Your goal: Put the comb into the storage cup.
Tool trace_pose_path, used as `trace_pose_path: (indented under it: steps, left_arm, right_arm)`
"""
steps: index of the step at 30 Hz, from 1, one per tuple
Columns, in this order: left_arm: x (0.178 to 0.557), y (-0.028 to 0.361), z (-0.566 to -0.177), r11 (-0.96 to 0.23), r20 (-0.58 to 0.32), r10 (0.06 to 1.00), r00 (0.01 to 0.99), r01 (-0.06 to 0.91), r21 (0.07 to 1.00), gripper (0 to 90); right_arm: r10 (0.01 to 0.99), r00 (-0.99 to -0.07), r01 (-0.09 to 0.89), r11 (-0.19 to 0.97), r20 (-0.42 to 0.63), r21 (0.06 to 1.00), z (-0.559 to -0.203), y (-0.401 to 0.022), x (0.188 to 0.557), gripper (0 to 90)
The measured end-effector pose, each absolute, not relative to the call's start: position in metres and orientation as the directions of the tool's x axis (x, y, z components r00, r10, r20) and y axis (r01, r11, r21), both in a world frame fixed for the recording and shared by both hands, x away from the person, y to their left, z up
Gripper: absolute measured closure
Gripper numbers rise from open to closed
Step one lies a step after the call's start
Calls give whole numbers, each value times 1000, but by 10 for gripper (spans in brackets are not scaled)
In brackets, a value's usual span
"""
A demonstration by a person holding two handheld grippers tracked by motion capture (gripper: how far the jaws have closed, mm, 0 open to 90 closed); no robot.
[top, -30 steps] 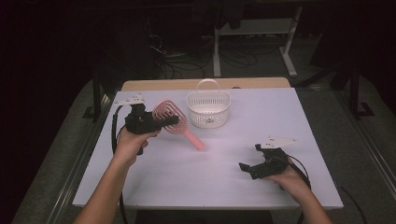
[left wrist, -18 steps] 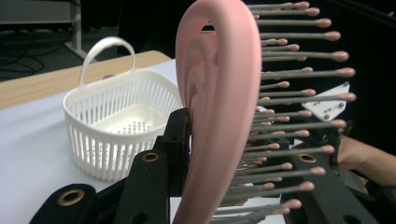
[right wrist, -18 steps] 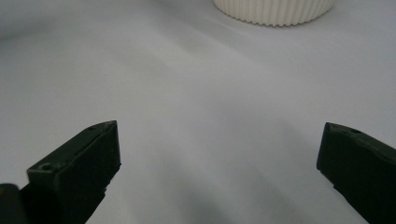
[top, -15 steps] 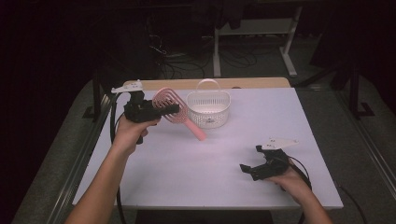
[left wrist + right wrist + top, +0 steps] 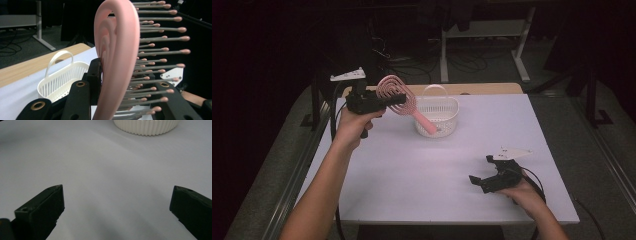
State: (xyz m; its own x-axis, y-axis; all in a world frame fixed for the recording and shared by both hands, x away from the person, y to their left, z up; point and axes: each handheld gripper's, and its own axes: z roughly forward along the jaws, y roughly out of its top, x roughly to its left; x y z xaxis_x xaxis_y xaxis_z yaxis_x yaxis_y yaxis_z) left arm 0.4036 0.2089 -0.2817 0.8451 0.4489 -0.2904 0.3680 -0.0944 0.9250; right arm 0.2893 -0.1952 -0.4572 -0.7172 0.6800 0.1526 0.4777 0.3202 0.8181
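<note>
A pink hairbrush with a looped open head hangs in the air above the table's far left, its handle slanting down toward the white basket. My left gripper is shut on the brush head; in the left gripper view the pink hairbrush stands between the black jaws, bristles pointing right, with the basket behind. My right gripper rests low over the table's near right, open with nothing between its fingers; the right gripper view has its gripper over bare table and the basket's base at the top.
The white table has a wooden strip along its far edge. Dark floor, cables and a desk frame lie beyond. A grey rail runs along the table's left side.
My left hand has lifted the hairbrush up off the table and carried it toward the far side, next to the basket. The right hand has stayed where it was.
</note>
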Motion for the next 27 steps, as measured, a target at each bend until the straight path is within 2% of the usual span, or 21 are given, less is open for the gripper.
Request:
trace_pose_path:
  steps: [27]
  left_arm:
    - [443,182,-282,-54,-270,465,843,331,942,645]
  right_arm:
    - [677,-721,475,326,149,818,-457,-195,289,0]
